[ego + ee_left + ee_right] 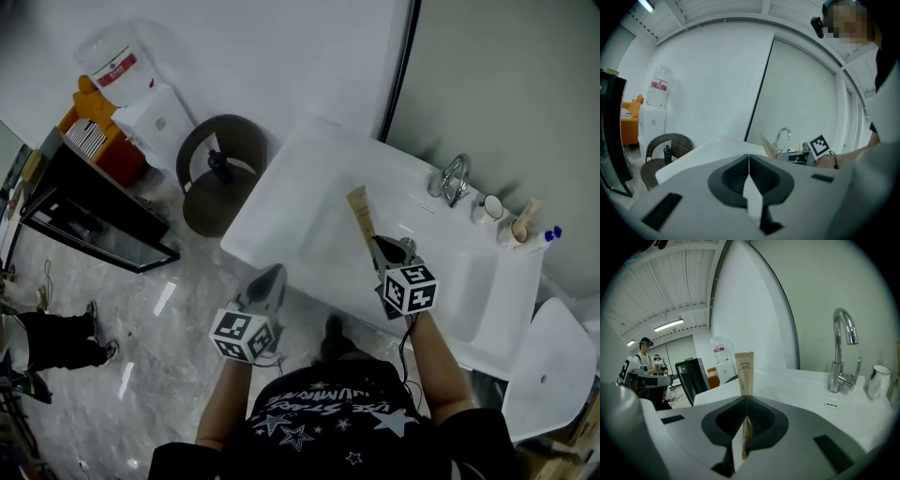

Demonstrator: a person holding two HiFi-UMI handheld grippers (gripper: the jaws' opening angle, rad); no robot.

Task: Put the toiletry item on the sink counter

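1. Toiletry item [361, 212] first: this flat tan packet is bound for the sink counter [281, 173], the biggest thing here, and it is not yet resting on it. It hangs over the white basin [328, 248], in front of the faucet [453, 178].
2. The right gripper [382, 247] pinches the packet's lower end between its pressed-together jaws. In the right gripper view the packet [744, 373] stands upright out of them.
3. The left gripper [272, 277] is pressed together on nothing, off the counter's front edge and above the floor.
4. Step in hand, as I judge it: carrying, with the set-down still to come.
5. The next move calls for lowering the packet onto a flat part of the counter rather than into the basin, laying it down, then spreading the jaws only once it rests.
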